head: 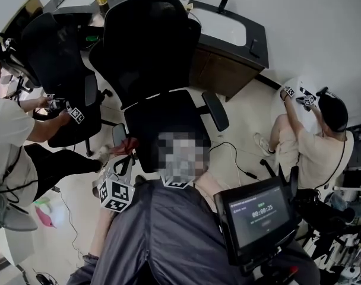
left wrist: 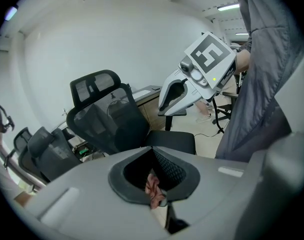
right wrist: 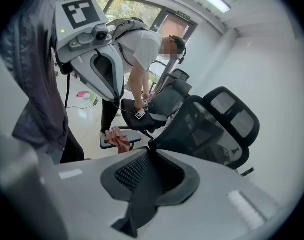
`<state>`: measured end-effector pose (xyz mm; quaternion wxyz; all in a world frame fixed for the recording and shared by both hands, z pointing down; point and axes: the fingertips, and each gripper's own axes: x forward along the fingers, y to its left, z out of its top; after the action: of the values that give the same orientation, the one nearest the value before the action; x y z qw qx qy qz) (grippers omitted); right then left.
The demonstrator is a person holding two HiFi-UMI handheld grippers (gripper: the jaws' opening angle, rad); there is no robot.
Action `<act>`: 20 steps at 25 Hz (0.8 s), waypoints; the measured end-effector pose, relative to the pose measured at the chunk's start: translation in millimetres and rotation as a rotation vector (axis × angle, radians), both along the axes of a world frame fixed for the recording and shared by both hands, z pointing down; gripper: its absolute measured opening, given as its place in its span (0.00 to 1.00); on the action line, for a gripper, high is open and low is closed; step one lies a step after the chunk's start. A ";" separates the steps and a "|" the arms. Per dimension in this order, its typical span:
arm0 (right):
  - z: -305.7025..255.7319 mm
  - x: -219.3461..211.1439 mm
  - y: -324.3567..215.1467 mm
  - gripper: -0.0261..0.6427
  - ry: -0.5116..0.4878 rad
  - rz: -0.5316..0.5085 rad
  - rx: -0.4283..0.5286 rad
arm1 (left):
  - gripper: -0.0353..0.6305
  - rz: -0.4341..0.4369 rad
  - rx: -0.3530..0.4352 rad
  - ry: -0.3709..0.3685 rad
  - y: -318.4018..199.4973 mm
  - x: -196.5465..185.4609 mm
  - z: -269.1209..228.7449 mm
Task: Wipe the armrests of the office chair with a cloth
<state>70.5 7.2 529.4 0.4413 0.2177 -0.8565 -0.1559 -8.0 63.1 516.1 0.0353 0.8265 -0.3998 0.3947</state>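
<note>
The black office chair (head: 151, 58) stands in front of me with its left armrest (head: 119, 134) and right armrest (head: 215, 110). A reddish cloth (head: 128, 146) lies on the left armrest, and my left gripper (head: 127, 154) is shut on it; the cloth (left wrist: 154, 188) shows pinched between its jaws. In the right gripper view the cloth (right wrist: 118, 139) drapes over that armrest pad (right wrist: 129, 138). My right gripper (right wrist: 148, 170) hangs over the seat with its jaws a little apart. Only the black seat shows through the gap. In the head view a mosaic patch hides its tips.
A person at the left works on a second black chair (head: 62, 70). Another person (head: 314, 141) crouches at the right by the wall. A dark desk (head: 228, 46) stands behind the chair. A cable (head: 231, 153) lies on the floor, and a screen (head: 257, 212) sits near my right side.
</note>
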 end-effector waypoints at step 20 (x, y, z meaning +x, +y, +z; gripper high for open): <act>-4.1 6.1 -8.3 0.10 -0.009 0.028 0.012 | 0.08 0.019 0.003 -0.011 -4.7 2.5 0.1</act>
<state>76.6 -1.2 525.3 0.4383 0.2331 -0.8543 -0.1541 -5.5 58.4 516.3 0.0279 0.8282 -0.3927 0.3988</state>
